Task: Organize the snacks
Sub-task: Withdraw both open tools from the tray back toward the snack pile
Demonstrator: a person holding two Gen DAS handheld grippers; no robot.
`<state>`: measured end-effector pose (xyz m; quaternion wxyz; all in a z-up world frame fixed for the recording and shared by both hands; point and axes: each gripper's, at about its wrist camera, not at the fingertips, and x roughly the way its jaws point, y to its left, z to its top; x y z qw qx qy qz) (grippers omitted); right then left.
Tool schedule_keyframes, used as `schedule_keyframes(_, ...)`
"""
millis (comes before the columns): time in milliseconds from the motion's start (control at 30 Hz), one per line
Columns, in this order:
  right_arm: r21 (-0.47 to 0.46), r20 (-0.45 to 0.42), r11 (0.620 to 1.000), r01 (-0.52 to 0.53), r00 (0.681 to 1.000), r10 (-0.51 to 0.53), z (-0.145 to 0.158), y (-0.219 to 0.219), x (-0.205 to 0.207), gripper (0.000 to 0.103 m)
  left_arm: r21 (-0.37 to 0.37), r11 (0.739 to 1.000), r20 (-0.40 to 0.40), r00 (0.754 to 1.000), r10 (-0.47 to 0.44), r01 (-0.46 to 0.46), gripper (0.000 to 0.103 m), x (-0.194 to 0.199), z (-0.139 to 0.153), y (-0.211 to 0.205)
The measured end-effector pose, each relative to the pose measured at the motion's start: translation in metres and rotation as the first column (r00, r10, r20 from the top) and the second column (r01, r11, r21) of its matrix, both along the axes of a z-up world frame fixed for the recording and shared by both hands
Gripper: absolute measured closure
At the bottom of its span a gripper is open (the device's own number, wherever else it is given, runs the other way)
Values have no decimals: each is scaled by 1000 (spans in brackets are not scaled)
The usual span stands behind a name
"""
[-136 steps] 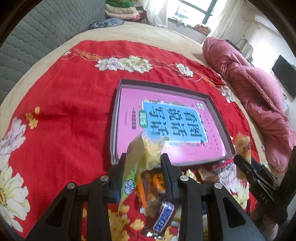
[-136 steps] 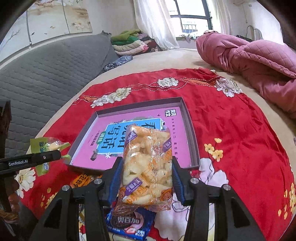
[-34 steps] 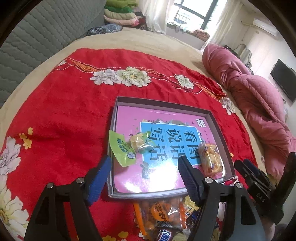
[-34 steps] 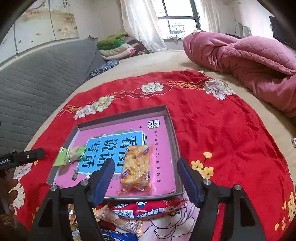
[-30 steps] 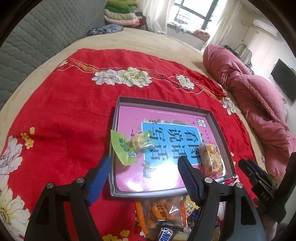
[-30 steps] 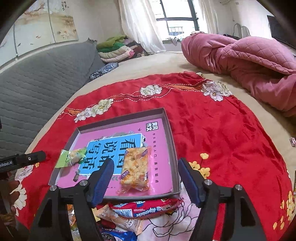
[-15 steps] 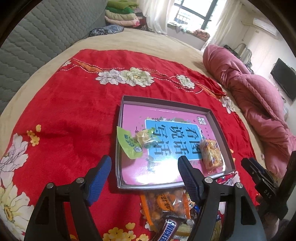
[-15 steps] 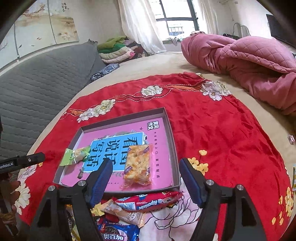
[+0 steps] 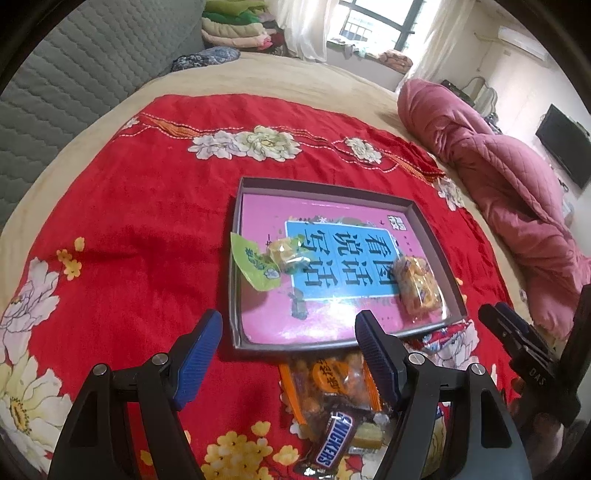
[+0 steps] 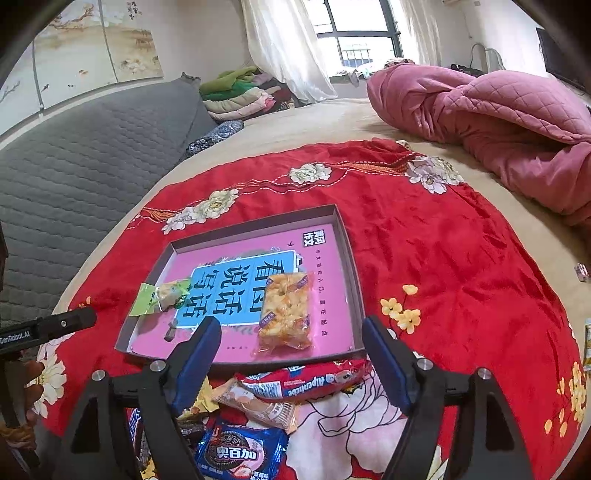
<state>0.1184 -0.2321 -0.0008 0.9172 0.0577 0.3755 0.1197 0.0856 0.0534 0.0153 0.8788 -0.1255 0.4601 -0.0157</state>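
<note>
While right gripper (image 10: 290,345) jaws widen empty, left gripper (image 9: 288,334) spread empty, green-wrapped candy (image 9: 264,260) at shallow grey cardboard tray (image 9: 317,183) left edge, clear cracker packet (image 10: 286,308) near right edge.

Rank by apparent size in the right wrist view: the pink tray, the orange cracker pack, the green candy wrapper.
1. pink tray, by far the largest.
2. orange cracker pack.
3. green candy wrapper, smallest, though it lies slightly farther away.

Daylit bedroom: curtained window (image 10: 354,33), grey quilted headboard (image 10: 85,155), wall TV (image 9: 563,146), painted wall panel (image 10: 92,48).
</note>
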Motion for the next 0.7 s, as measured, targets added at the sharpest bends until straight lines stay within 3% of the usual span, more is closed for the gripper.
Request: schedule_keyframes(700, -20, -100, 997, -71, 993, 69, -16, 18, -32, 24, -8, 998, -87, 994, -58, 57, 27, -35, -19, -14)
